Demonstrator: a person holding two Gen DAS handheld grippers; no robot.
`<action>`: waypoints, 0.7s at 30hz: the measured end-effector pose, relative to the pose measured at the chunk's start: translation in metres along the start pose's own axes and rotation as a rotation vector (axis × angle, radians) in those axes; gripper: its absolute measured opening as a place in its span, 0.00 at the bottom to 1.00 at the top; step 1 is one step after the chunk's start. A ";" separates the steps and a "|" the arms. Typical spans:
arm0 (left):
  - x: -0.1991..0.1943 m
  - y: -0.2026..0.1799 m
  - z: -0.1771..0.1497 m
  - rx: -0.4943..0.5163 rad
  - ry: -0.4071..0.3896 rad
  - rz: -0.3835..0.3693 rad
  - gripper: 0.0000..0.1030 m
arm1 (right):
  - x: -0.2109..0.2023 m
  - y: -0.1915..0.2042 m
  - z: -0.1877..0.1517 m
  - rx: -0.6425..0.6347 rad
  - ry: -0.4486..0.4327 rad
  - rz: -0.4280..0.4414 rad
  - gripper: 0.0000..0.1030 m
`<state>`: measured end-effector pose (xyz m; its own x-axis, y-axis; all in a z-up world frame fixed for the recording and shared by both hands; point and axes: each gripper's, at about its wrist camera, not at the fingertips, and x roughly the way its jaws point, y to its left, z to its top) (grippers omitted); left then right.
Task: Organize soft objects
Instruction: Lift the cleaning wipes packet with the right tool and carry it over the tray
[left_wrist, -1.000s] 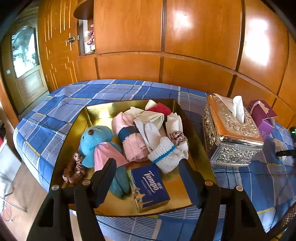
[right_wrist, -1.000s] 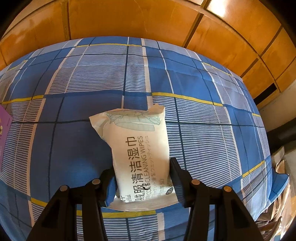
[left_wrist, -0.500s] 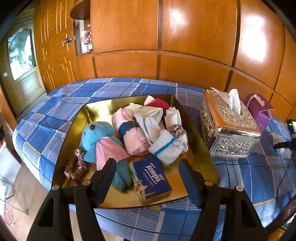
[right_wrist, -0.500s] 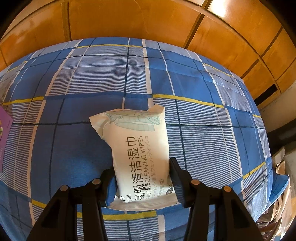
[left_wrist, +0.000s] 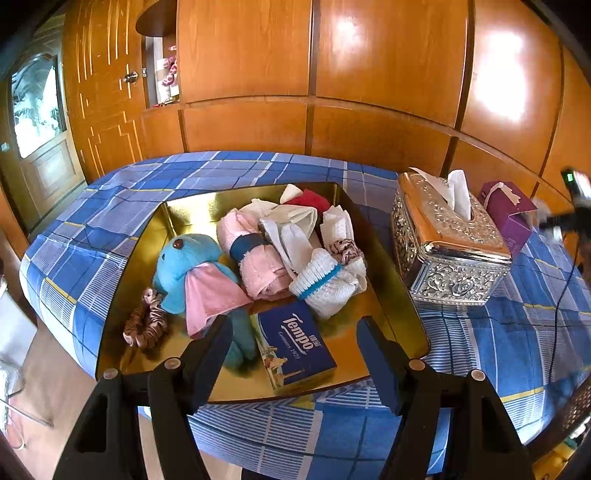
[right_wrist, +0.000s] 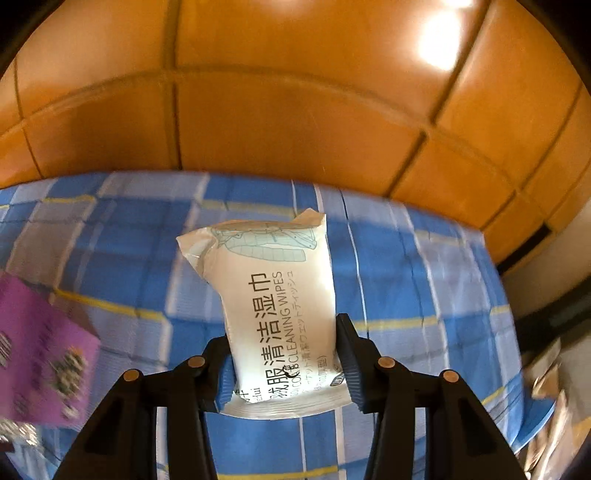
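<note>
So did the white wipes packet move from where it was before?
Yes. The wipes packet, pinched in the right gripper, has come up off the blue checked cloth; the wooden wall now fills much more of the view.

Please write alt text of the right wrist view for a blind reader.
The right tongs grip a white pack of cleaning wipes above a blue plaid tablecloth. A purple box is at left, wooden panels behind.

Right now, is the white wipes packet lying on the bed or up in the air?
Up in the air. The right gripper pinches the wipes packet at its near end, and its far end sticks out above the checked blanket.
</note>
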<state>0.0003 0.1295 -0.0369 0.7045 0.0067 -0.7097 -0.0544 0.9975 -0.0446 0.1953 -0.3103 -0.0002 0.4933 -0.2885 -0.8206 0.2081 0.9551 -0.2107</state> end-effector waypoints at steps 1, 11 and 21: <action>-0.001 0.000 0.000 0.000 -0.001 -0.001 0.68 | -0.009 0.005 0.011 -0.009 -0.018 0.003 0.46; -0.002 0.001 -0.001 0.016 -0.016 0.011 0.68 | -0.113 0.107 0.060 -0.216 -0.255 0.199 0.46; 0.000 0.005 -0.003 0.017 -0.016 0.024 0.68 | -0.164 0.216 0.004 -0.550 -0.362 0.459 0.46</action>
<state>-0.0022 0.1340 -0.0386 0.7145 0.0313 -0.6989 -0.0594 0.9981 -0.0159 0.1629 -0.0566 0.0915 0.6915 0.2274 -0.6857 -0.4816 0.8526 -0.2029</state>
